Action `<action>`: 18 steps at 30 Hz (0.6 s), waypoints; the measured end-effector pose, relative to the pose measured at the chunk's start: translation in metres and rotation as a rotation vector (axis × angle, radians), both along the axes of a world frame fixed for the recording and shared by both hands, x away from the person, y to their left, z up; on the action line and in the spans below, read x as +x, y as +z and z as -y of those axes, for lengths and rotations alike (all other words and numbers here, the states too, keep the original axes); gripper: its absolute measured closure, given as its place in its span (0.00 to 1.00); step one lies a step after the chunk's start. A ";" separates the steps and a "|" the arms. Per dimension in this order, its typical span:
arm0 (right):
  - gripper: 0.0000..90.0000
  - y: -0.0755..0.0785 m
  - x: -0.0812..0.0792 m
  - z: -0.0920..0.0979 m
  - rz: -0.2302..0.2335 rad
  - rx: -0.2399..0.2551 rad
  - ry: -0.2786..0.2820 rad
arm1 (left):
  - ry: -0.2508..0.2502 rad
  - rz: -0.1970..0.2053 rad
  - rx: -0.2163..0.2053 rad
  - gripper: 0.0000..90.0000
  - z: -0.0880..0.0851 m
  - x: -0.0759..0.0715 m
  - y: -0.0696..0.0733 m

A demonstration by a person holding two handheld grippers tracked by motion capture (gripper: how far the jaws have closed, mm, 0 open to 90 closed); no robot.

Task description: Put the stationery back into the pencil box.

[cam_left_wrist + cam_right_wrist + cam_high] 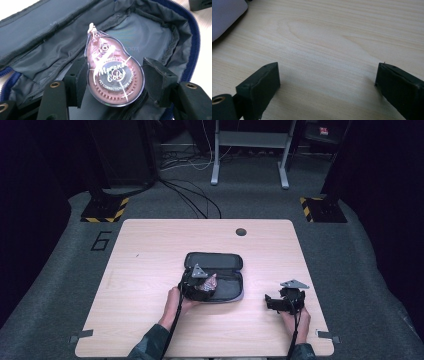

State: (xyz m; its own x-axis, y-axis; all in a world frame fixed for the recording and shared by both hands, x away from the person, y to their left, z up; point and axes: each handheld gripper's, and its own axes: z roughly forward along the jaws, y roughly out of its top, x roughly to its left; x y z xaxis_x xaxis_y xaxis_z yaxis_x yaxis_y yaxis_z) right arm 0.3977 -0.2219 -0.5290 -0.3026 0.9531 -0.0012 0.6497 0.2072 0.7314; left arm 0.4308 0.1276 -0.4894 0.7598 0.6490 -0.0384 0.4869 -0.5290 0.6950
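Pink correction tape [115, 75] pinched by left gripper [115, 80] over open pencil case [50, 42] mid-desk [150, 245], right gripper [327, 82] spread near right edge.

A pale wood-grain table [150, 270] is standing on grey carpet [60, 285], its top rounded at the corners. A dark pencil case [227, 280] is lying open on it near the middle, toward the person's side, its lid folded back flat. A small round dark hole [241, 231] is sitting near the far edge. Metal clips [80, 336] are gripping the near corners.
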 end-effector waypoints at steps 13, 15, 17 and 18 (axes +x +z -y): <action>0.06 0.000 0.000 0.000 0.000 -0.001 0.003 | 0.018 -0.030 -0.010 0.24 -0.001 0.003 -0.004; 0.06 0.000 0.000 0.000 0.000 0.001 0.002 | 0.019 -0.026 -0.020 0.20 -0.003 0.002 -0.002; 0.06 0.000 0.000 0.000 0.000 0.001 0.002 | 0.033 -0.004 -0.031 0.17 -0.004 -0.002 0.003; 0.06 0.000 0.000 0.000 0.000 0.001 0.002 | 0.033 -0.004 -0.031 0.17 -0.004 -0.002 0.003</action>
State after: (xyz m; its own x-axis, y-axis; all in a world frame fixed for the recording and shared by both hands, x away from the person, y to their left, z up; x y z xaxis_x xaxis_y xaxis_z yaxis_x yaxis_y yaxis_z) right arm 0.3977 -0.2219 -0.5289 -0.3044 0.9525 -0.0008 0.6490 0.2080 0.7318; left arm 0.4289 0.1320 -0.4869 0.7376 0.6723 -0.0620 0.5069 -0.4908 0.7086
